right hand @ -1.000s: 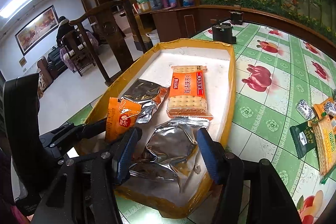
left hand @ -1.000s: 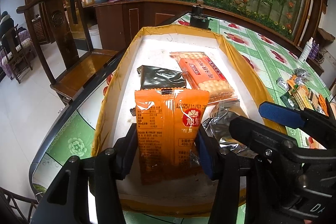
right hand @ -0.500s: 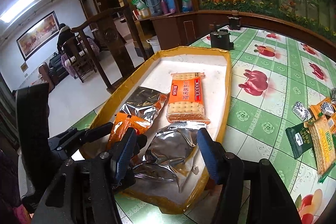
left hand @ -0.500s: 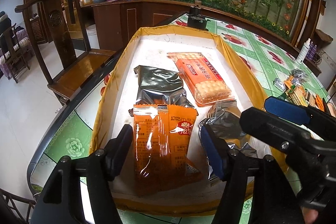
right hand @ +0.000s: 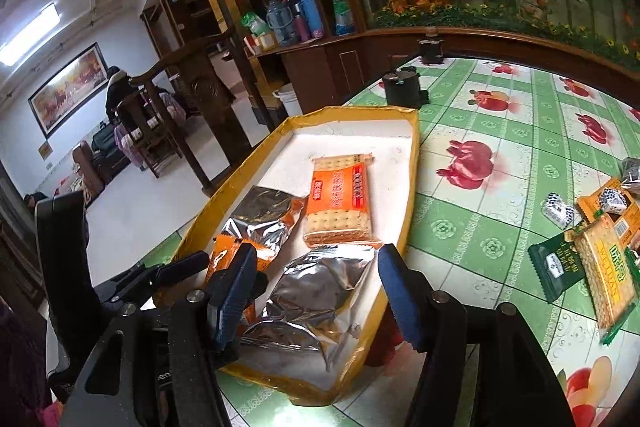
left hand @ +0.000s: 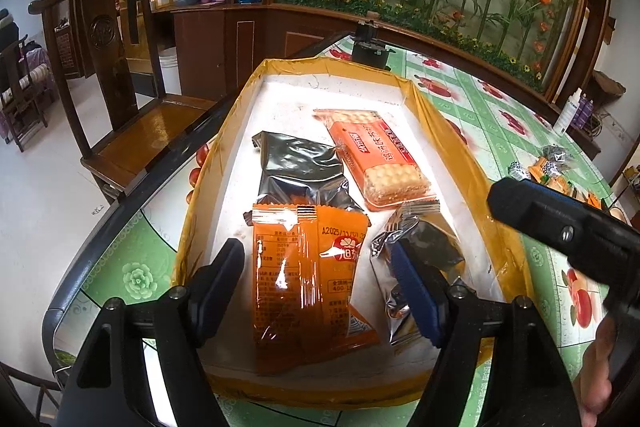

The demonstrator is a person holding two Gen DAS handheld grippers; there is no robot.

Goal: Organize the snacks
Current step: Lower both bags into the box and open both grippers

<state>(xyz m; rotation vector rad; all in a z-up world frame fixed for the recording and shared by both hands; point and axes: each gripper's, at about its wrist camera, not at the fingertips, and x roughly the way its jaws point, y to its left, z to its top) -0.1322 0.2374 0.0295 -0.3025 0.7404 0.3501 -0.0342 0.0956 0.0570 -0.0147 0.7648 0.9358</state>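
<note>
While both cameras looked down onto the snack box, the scene read from left to right as follows.

Wooden chair (left hand: 120,99): stood off the surface's left edge, at about nine o'clock from the box.

Left hand-held gripper (left hand: 320,279): its jaws were opening, pads clear of the orange snack packet (left hand: 308,279), which lay flat between them on the box floor.

Box (left hand: 452,147): yellow-rimmed with a white floor, resting on the green-patterned surface (left hand: 496,115).

Box contents: a dark foil packet (left hand: 300,167) lay at twelve o'clock from the orange packet, its near end under that packet's top edge; a cracker pack (left hand: 376,155) sat at one o'clock; a silver foil packet (right hand: 316,295) lay at three o'clock.

Right hand-held gripper (right hand: 316,291): its jaws were opening, moderately wide, poised over the silver foil packet; whether the pads touched it could not be told.

Loose snacks (right hand: 592,239): grouped on the surface well apart from the box, at three o'clock.
</note>
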